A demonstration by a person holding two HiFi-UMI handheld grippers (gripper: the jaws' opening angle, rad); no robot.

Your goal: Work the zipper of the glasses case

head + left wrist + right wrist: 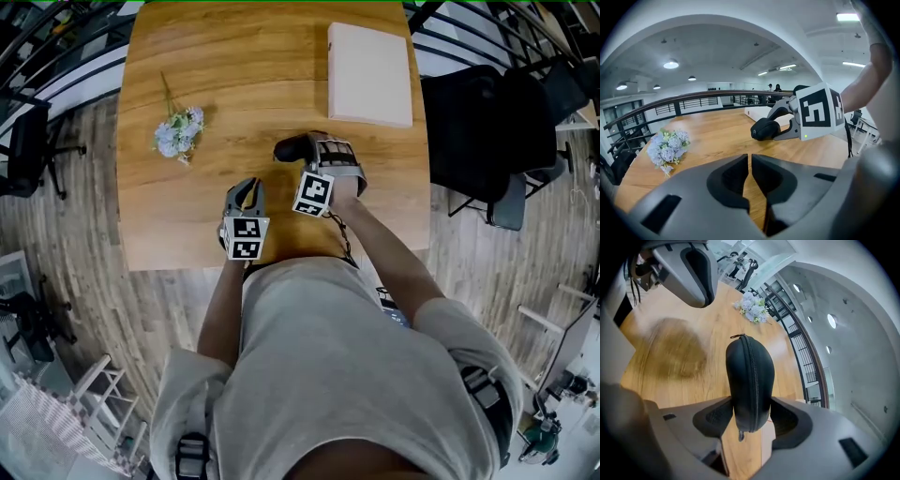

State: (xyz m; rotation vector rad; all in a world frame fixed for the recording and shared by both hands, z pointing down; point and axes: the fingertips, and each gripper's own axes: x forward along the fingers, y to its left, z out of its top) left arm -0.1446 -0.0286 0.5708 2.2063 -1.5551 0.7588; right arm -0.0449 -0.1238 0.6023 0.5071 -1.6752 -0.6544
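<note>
Glasses case (pixel 750 380) in R gripper (pixel 749 420) | wood table (pixel 187 56) | railing (pixel 693 99) bkgd, maybe mezzanine

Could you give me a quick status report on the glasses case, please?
Left gripper jaws shut, empty. Right gripper jaws clamped on glasses case, zipper looks closed. Flower bunch and white box well aside.

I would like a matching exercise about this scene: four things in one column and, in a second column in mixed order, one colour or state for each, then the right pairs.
Things:
1. case
2. flowers
3. box
4. left claw

Descriptions:
A. pale blue
B. shut, empty
C. cream
D. gripped by the right claw

Pairs: 1-D; 2-A; 3-C; 4-B
</note>
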